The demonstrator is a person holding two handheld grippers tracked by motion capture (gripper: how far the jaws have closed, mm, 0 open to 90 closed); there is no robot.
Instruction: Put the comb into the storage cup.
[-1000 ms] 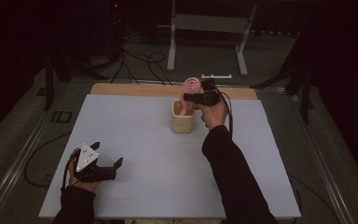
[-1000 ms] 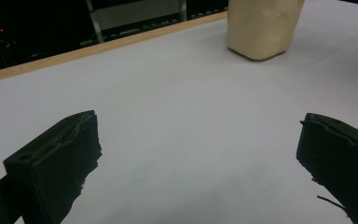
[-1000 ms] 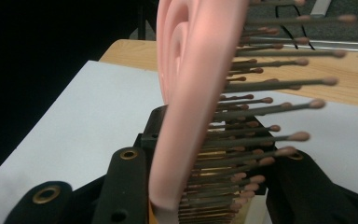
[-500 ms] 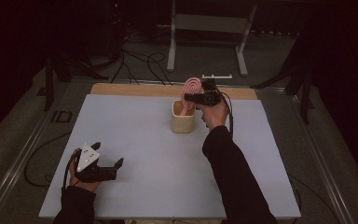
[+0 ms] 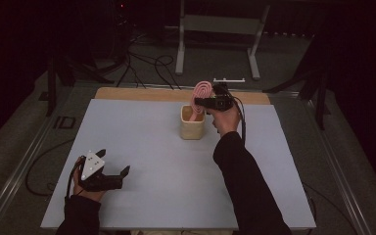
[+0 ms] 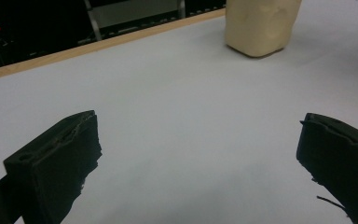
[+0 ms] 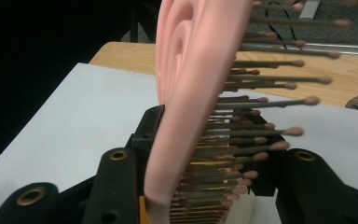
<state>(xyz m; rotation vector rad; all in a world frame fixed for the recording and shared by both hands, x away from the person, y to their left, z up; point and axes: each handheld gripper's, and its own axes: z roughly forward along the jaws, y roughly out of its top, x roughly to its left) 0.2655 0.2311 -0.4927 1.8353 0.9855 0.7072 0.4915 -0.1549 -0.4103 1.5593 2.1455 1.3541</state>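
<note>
High view: your right gripper point(image 5: 201, 102) at pink hairbrush point(image 5: 199, 98), brush standing handle-down in beige cup point(image 5: 192, 129). Your left gripper point(image 5: 111, 177) low on tabletop point(image 5: 156, 161), well apart from cup.
Left gripper view: fingers point(image 6: 56, 163) spread wide, nothing between; cup far ahead.
Right gripper view: fingers point(image 7: 114, 186) just been opening, brush head between them; contact unclear.

A white table point(image 5: 142, 142) with a wooden far edge is seen. A beige cup point(image 5: 192, 128) is stood on it, just below the right gripper point(image 5: 206, 103), well apart from the left gripper point(image 5: 120, 177).
</note>
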